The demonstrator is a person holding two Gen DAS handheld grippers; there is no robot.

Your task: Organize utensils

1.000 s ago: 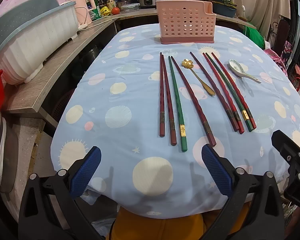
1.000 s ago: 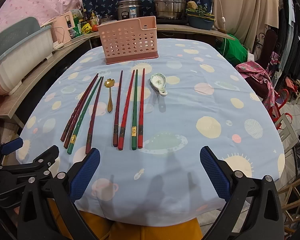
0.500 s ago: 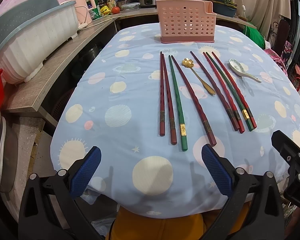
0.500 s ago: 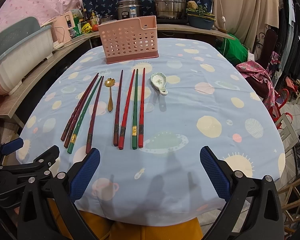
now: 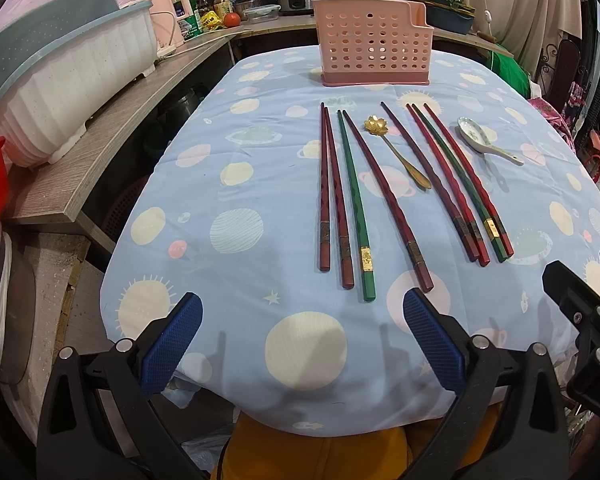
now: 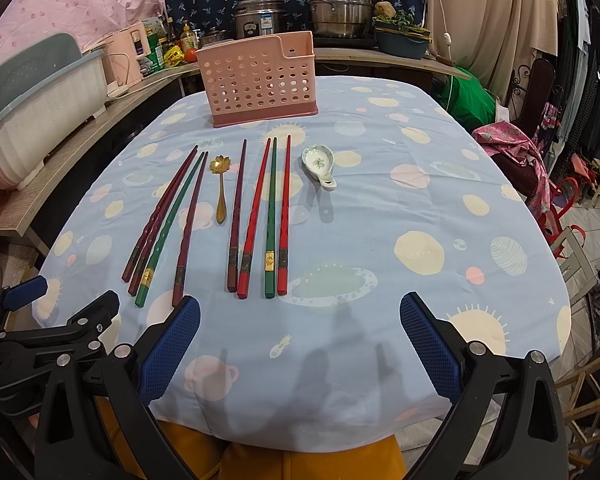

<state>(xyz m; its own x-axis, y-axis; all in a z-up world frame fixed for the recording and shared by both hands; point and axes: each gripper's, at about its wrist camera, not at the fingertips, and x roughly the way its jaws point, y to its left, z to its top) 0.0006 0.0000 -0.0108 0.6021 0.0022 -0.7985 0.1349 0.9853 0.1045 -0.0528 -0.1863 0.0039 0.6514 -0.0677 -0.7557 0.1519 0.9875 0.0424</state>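
Nothing has shifted on my screens over the last second: both grippers hover at the near edge of the table (image 5: 260, 92) exactly where they were, and every utensil lies where it lay. I read that as the task not yet begun, with the first reach still to choose.

Largest on the blue planet-print cloth is the pink perforated caddy (image 5: 374, 42), standing upright at the far end. Through its holes I see nothing inside, so I judge it empty, though its interior is only partly visible. Off the table, on the wooden counter to the left, sits a white ribbed dish rack (image 5: 68, 92); its contents are hidden from me.

Between caddy and grippers lie eight chopsticks in two groups of four. The left group (image 5: 342, 196) and the right group (image 5: 456, 184) each mix dark red with one green stick, tips towards the caddy. Between the groups lies a gold flower-bowled spoon (image 5: 396, 152), and just right of the right group a white ceramic soup spoon (image 5: 486, 140), its handle towards me.

My left gripper (image 5: 300, 344) stands with jaws wide, holding nothing, its right pad just short of the nearest dark red chopstick end. My right gripper (image 6: 300, 344) is equally wide and empty, near the right group's butt ends.
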